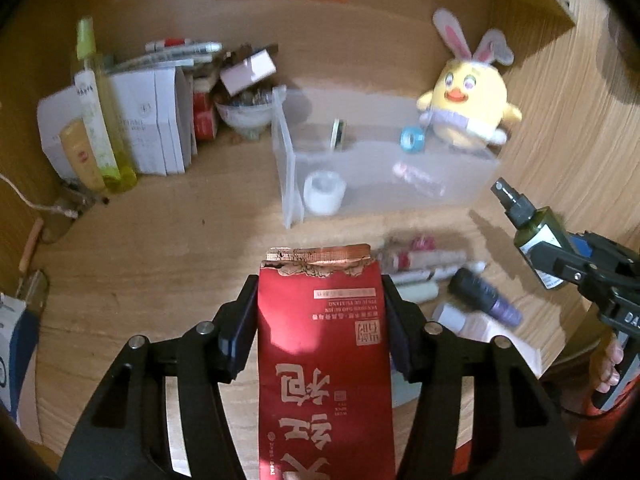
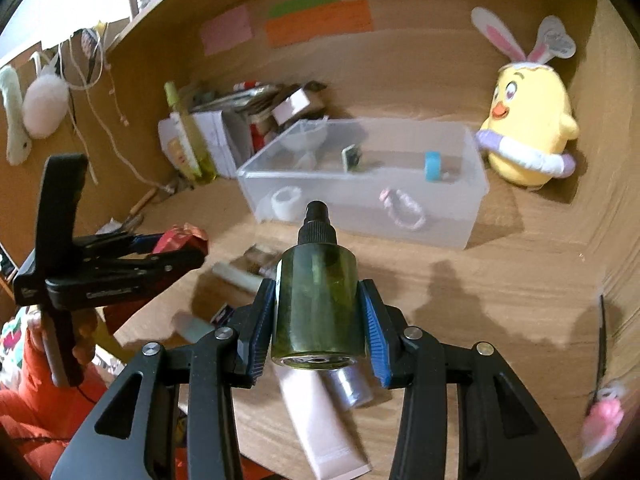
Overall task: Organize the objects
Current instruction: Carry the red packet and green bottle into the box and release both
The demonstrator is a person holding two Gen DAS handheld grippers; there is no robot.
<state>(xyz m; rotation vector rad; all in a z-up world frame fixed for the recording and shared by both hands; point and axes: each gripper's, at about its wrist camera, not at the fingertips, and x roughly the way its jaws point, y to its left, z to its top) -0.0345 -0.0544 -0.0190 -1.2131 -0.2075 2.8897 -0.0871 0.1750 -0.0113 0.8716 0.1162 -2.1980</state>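
the red pouch [image 1: 324, 360] sits clamped between the left gripper [image 1: 320, 320] pads, raised above the desk [image 1: 160, 248]. the green spray bottle [image 2: 316, 304] is pinched in the right gripper [image 2: 318, 320], also off the desk. beyond both stands a clear bin [image 2: 460, 216], with a chick plush [image 2: 528, 136] just beside it.
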